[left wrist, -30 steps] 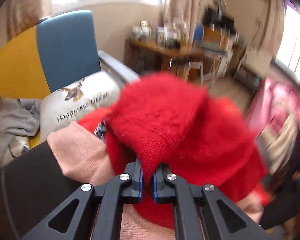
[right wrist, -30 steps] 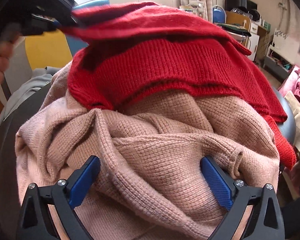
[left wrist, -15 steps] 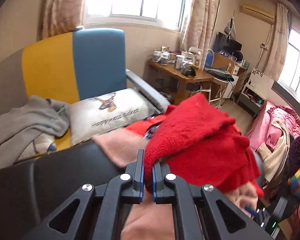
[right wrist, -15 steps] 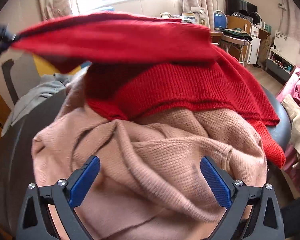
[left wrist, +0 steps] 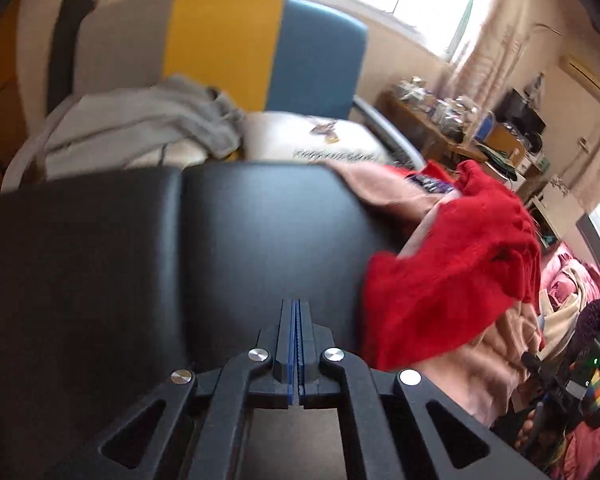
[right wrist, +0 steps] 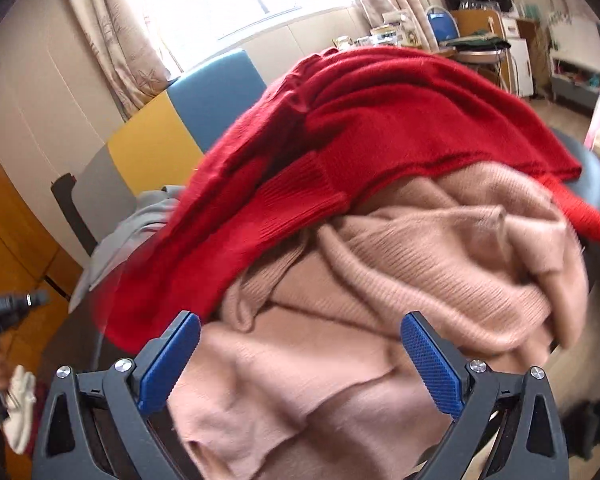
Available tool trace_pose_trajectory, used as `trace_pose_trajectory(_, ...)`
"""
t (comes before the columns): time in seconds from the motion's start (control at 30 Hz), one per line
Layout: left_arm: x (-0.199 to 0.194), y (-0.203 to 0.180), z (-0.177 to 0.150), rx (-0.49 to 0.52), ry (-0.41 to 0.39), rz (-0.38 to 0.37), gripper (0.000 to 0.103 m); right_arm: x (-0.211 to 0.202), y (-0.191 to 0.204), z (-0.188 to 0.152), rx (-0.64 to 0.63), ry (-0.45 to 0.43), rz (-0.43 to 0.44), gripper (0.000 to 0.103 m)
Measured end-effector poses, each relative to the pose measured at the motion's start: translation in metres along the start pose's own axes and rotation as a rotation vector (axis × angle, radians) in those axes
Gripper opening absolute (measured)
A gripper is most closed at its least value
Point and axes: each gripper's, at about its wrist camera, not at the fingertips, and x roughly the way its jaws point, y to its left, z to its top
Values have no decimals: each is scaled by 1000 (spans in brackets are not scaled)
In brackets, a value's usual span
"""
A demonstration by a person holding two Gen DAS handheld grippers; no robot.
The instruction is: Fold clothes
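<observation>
My left gripper (left wrist: 297, 312) has its jaws pressed together on nothing, over bare black table (left wrist: 260, 232). My right gripper (right wrist: 300, 352) has jaws wide apart, nothing clamped, pink sweater (right wrist: 380, 320) bunched between them. The red sweater (right wrist: 380, 120) lies on top of the pink one, towards the table's far side. Behind the table I see the striped chair (left wrist: 260, 48) with a grey garment (left wrist: 148, 120) on it.

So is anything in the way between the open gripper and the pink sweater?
No. The right gripper hangs open right over the pink sweater, with nothing between. The red sweater lies further back, on top of it.
</observation>
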Motion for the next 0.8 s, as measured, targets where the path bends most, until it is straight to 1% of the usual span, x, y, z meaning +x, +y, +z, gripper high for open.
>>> trace_pose_trajectory(0.07,2,6,-16,51,18,33,0,3,4,-3,14,10,2,101)
trace_pose_trajectory(0.1,2,3,-22,89,20,45,2,4,6,-4,20,12,7,101)
trace_pose_trajectory(0.17,3,-15,-30,191,20,40,8,2,10,-9,26,10,17,101)
trace_pose_trajectory(0.2,5,-25,-32,229,14,34,14,0,14,-15,23,4,19,101)
trace_pose_trajectory(0.23,8,-40,-31,273,7,24,17,-1,16,-16,19,-2,24,101)
trace_pose_trajectory(0.37,25,-108,-31,483,-21,-23,24,-3,26,-12,-8,-20,42,102)
trace_pose_trajectory(0.43,42,-143,-29,612,-31,-5,24,-1,29,-12,-17,-17,43,102)
trace_pose_trajectory(0.5,57,-163,-21,683,-40,14,24,3,31,-2,-35,-28,32,102)
trace_pose_trajectory(0.6,89,-182,-8,742,-13,7,25,3,35,23,-70,-96,24,102)
trace_pose_trajectory(0.73,121,-185,1,737,44,-23,25,-8,39,83,-115,-302,31,102)
trace_pose_trajectory(0.8,134,-183,3,725,57,-42,25,0,39,114,-130,-357,11,102)
